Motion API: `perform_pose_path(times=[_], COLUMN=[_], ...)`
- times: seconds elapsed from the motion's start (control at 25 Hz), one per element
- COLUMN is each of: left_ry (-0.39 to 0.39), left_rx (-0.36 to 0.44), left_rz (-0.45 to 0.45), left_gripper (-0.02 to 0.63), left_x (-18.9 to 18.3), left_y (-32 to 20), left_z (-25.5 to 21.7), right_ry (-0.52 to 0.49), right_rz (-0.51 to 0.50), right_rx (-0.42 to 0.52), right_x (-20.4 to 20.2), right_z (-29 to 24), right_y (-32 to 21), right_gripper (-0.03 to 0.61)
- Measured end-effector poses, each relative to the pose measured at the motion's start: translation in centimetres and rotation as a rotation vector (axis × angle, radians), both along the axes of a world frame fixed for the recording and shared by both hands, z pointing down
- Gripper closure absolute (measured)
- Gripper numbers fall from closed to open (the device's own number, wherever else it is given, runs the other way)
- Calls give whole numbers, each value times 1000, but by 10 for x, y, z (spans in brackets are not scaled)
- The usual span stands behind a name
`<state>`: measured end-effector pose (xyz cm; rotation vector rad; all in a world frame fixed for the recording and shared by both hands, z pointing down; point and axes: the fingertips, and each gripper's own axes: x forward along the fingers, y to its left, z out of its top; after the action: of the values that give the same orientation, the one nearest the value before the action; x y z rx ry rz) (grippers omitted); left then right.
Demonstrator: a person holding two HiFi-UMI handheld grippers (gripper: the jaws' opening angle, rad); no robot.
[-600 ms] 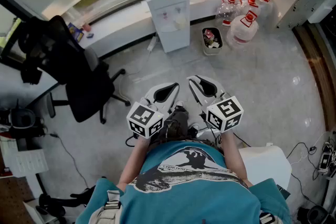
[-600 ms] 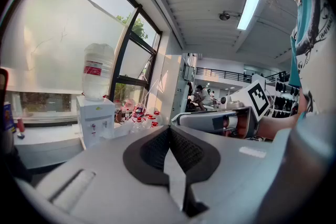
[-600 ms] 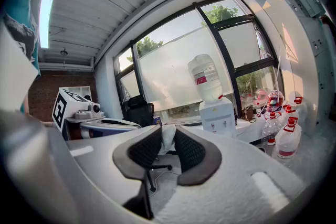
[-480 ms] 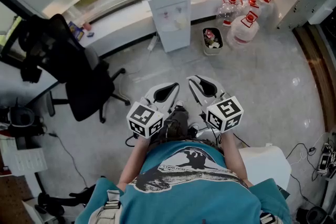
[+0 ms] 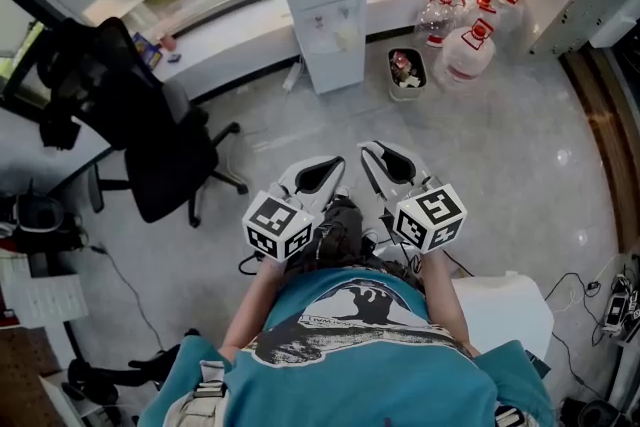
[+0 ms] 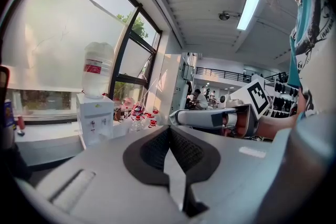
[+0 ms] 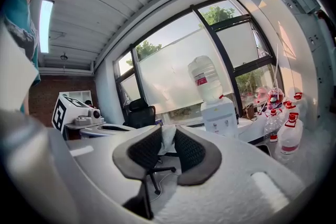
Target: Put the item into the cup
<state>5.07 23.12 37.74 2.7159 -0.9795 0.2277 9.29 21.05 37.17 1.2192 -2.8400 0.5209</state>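
No cup and no item shows in any view. Both grippers are held side by side close to the person's chest, above the floor, pointing away from the body. In the left gripper view the black ribbed pads of my left gripper meet at their tips with nothing between them. My right gripper has a narrow gap between its pads, and only the room behind shows through it. Each gripper carries its marker cube, and each appears at the edge of the other's view.
A black office chair stands on the grey floor to the left. Ahead are a white water dispenser, a small waste bin and several large water bottles. A white box and floor cables lie at the right.
The head view has shifted slightly, so the room slides a little in the frame. Both grippers stay where they were.
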Motion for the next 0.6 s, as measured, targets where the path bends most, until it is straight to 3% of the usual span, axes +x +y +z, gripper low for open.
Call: perform_pose_path(times=[0.36,0.6], left_ry=[-34,-14], left_rx=[0,3], left_rz=[-27,-51], left_gripper=[607,607], left_x=[-4,-13], left_y=[10,0], left_z=[-4,-12], right_ry=[-52,-67], right_rz=[6,18], right_rx=[-4,-10], right_x=[8,7], right_z=[-2,-3], right_y=[3,-6], right_gripper=[499,499])
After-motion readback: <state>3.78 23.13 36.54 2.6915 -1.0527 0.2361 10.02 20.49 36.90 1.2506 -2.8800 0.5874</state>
